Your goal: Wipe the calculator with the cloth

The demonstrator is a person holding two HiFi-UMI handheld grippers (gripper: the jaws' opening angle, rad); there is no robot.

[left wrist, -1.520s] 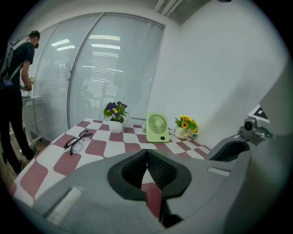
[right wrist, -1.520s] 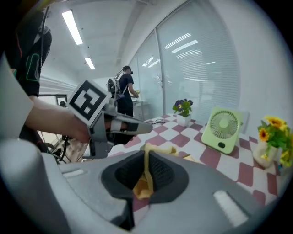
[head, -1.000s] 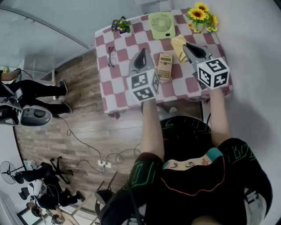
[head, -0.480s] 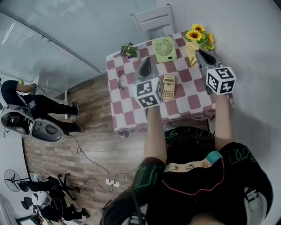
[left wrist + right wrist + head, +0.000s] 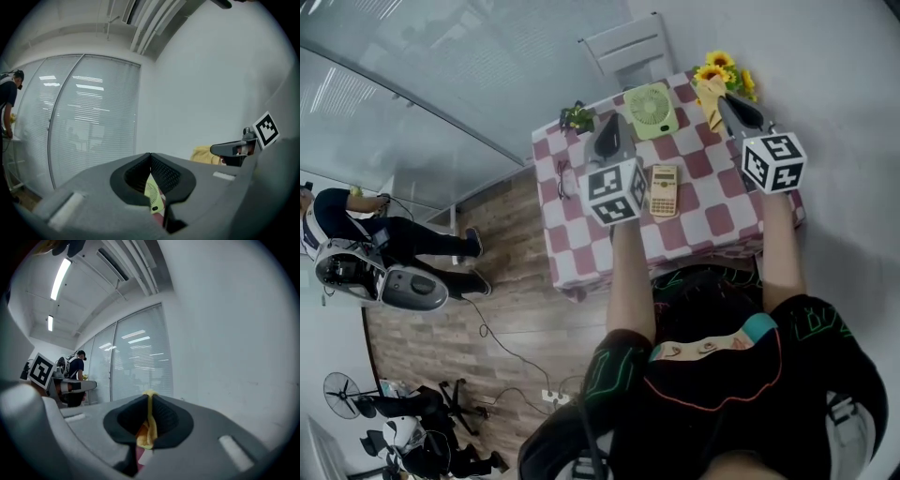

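A table (image 5: 572,234) under a red-and-white checked cover carries a green desk fan (image 5: 652,110) at its far edge, a vase of sunflowers (image 5: 719,70) in the far right corner, a small potted plant (image 5: 577,116) in the far left corner and a pair of glasses (image 5: 565,178) near the left edge. A white chair (image 5: 626,45) stands behind the table against the pale wall. On the wooden floor to the left, beside a glass partition, are a person in dark clothes (image 5: 394,234), a grey machine (image 5: 412,289), a power strip (image 5: 555,397) with trailing cables and a standing fan (image 5: 337,387).
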